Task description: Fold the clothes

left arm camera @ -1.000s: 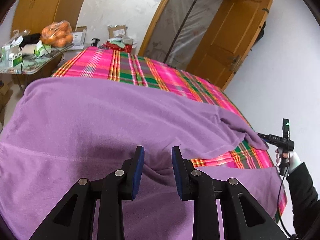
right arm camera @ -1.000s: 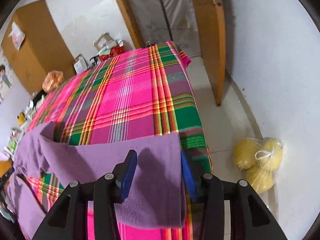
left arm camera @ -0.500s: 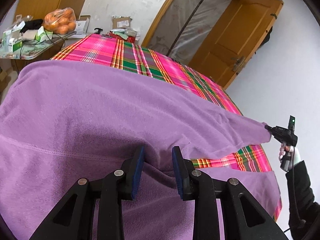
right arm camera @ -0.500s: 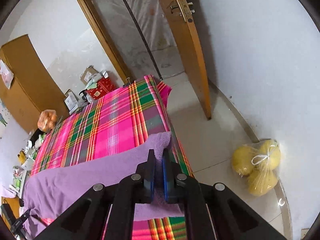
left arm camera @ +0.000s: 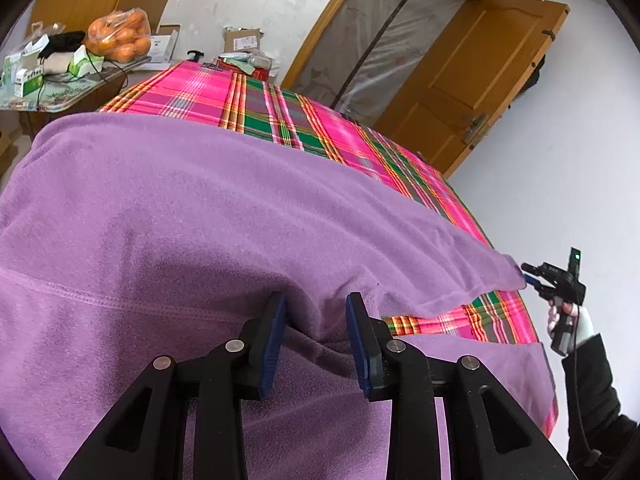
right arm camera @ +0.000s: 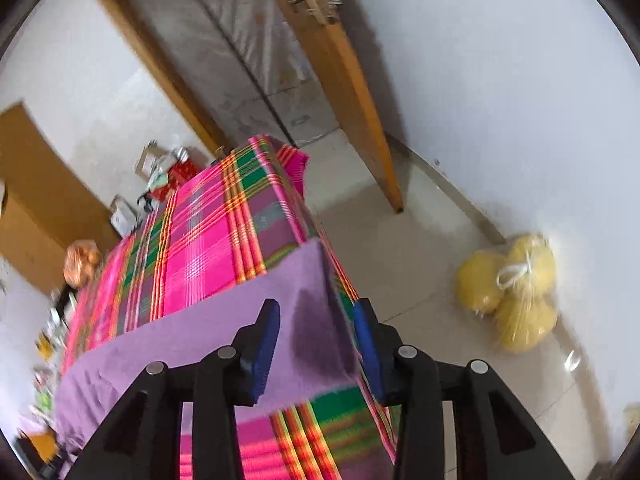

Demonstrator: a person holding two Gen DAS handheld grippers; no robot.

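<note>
A purple fleece garment (left arm camera: 200,240) lies spread across a bed covered in a pink plaid sheet (left arm camera: 280,120). The left gripper (left arm camera: 316,344) pinches a bunched fold of it. The right gripper (right arm camera: 316,344) hovers over the sleeve end, jaws opening, touching nothing.

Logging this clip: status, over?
Left gripper shut on purple garment. Right gripper jaws opening, sleeve end loose between them. Nothing blocking.

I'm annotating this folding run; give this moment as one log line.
left gripper: closed on purple garment | right gripper: opening, sleeve end between jaws, unpressed | plaid cloth: underneath
</note>
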